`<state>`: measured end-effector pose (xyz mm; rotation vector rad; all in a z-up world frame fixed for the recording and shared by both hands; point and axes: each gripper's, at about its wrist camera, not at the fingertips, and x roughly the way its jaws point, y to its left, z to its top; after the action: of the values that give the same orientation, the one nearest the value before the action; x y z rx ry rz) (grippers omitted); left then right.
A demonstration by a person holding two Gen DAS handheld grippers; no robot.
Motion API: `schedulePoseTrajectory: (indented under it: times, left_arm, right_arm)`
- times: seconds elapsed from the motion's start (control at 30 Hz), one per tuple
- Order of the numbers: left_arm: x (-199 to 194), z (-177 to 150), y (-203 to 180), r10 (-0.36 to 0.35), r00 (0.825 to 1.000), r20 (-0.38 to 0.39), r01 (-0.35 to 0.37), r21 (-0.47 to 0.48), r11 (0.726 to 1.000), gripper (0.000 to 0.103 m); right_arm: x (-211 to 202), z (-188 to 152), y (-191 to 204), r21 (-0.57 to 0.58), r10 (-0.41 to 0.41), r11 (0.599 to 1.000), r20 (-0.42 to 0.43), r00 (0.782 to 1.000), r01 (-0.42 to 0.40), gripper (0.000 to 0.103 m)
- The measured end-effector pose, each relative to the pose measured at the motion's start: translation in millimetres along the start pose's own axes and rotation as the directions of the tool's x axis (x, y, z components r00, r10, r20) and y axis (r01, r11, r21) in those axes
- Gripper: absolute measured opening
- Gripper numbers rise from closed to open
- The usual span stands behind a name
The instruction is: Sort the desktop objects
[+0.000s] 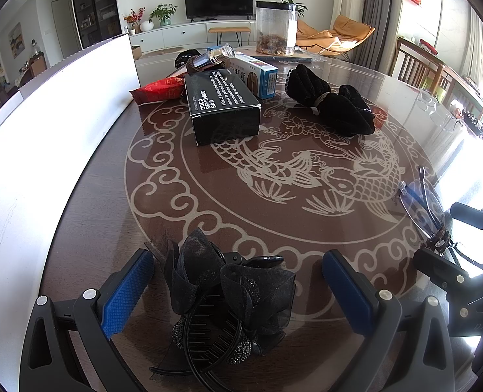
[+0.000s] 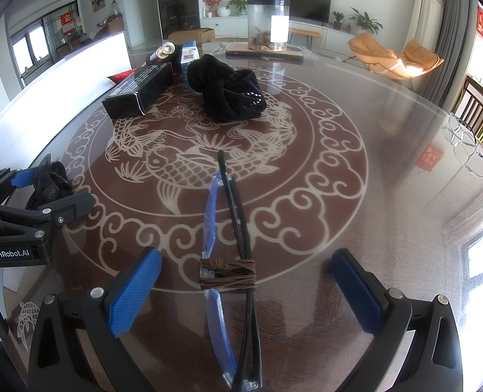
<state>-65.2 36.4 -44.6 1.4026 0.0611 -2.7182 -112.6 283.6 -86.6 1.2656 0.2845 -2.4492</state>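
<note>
My left gripper (image 1: 238, 281) is open around a black bow hair clip (image 1: 228, 297) lying on the glass tabletop, fingers apart on either side. My right gripper (image 2: 246, 277) is open around folded glasses (image 2: 230, 261) with blue lenses and a brown cord wound round them. The glasses also show at the right of the left wrist view (image 1: 424, 209), and the hair clip at the left of the right wrist view (image 2: 50, 186). A black "Odor Removing Bar" box (image 1: 223, 106), a black fabric scrunchie (image 1: 331, 99) and a blue-white box (image 1: 257, 76) lie farther back.
A white board (image 1: 45, 150) stands along the left. A red packet (image 1: 158, 91), a small bottle (image 1: 213, 55) and a clear jar (image 1: 275, 29) sit at the back. Clear-framed glasses (image 2: 466, 145) lie at the table's right edge.
</note>
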Motion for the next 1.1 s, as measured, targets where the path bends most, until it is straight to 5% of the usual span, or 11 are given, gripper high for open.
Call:
schedulePoseTrajectory:
  times: [1.1]
  left_arm:
    - [0.3,0.2,-0.1,0.0,1.0,0.0,0.0,0.0,1.0,0.103]
  right_arm:
    - [-0.2,-0.1,0.0,0.0,0.0,1.0,0.0,1.0,0.0,0.103]
